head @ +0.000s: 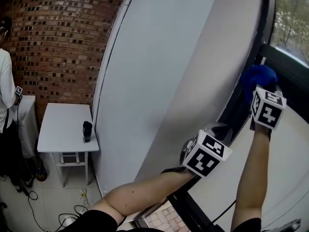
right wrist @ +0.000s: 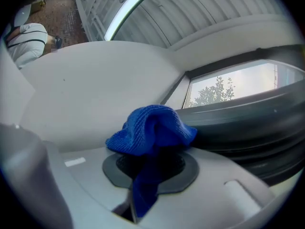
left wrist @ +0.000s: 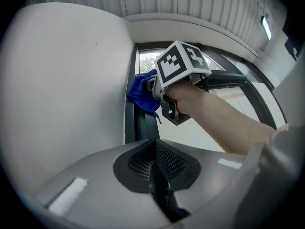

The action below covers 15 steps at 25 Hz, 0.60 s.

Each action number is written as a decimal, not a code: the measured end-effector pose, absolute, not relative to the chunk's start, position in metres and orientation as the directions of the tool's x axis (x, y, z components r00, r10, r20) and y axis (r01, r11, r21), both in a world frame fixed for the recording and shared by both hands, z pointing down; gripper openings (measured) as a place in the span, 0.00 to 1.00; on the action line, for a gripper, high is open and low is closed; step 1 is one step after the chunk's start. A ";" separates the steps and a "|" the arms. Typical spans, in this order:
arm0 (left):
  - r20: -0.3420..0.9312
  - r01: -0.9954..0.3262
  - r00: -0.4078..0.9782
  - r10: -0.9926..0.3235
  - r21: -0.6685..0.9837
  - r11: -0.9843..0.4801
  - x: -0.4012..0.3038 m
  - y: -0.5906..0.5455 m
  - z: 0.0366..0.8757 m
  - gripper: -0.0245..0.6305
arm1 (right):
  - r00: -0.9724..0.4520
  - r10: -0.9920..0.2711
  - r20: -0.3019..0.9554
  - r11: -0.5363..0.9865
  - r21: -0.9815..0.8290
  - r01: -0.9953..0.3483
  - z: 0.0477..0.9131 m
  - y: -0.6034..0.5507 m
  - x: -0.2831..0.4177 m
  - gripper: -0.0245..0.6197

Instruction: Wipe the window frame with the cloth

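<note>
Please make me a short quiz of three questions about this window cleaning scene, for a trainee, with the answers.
1. True or false: the left gripper holds the blue microfibre cloth.
2. Which does the cloth press on? A) red brick wall B) dark window frame C) small white table
3. Fill in: the left gripper's jaws are ____, with nothing between them.
Key: 1 false, the right gripper holds it; 2 B; 3 shut.
</note>
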<state>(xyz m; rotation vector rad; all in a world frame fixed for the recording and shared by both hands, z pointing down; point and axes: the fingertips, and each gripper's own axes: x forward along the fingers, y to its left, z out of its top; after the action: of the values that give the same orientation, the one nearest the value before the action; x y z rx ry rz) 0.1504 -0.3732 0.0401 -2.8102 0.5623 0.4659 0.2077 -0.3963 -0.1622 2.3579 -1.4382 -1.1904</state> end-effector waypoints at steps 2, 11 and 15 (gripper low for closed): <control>-0.345 -0.403 0.878 -0.333 -0.157 -0.901 0.151 -0.377 0.046 0.03 | 0.241 -0.797 -0.553 -0.549 0.500 -0.670 -0.160 -0.400 0.209 0.15; -0.299 -0.394 0.892 -0.339 -0.145 -0.908 0.149 -0.382 0.087 0.03 | 0.239 -0.797 -0.555 -0.552 0.507 -0.661 -0.124 -0.400 0.210 0.15; -0.294 -0.397 0.892 -0.344 -0.143 -0.906 0.145 -0.384 0.099 0.03 | 0.249 -0.794 -0.554 -0.569 0.535 -0.625 -0.100 -0.404 0.209 0.15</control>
<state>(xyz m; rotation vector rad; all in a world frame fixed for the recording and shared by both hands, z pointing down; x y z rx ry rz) 0.1447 -0.3839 0.0986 -2.8590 0.5666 0.3905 0.2093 -0.4044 -0.1004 2.3130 -1.3369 -1.2180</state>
